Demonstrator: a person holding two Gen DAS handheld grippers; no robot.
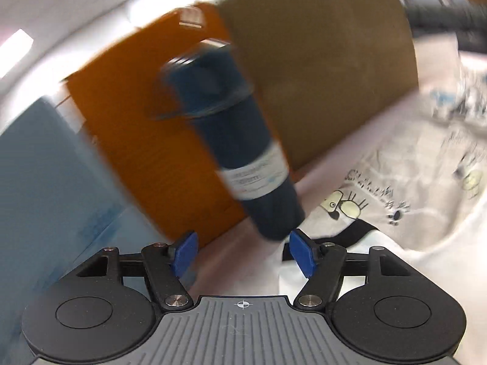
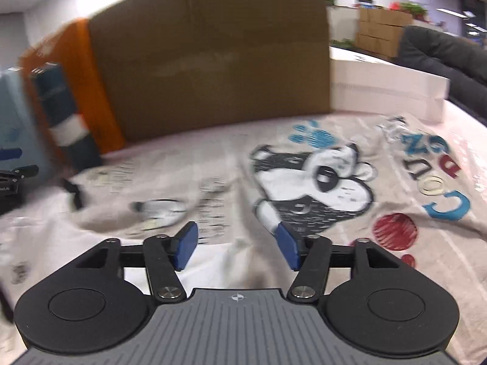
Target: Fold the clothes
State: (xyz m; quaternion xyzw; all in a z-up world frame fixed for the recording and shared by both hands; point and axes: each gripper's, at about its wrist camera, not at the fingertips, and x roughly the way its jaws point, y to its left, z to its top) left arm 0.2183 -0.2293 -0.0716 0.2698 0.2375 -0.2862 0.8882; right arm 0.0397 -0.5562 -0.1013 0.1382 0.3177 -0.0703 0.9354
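Note:
A cream T-shirt with a cartoon dog print lies spread on the pale table; in the left wrist view its printed part and black collar lie to the right. My left gripper is open and empty, above the table edge beside the collar. My right gripper is open and empty, just above the shirt's near part. Both views are motion-blurred.
A dark blue bottle with a white label stands close ahead of the left gripper, also seen at far left in the right wrist view. Behind it stand an orange box, a brown cardboard box and a white box.

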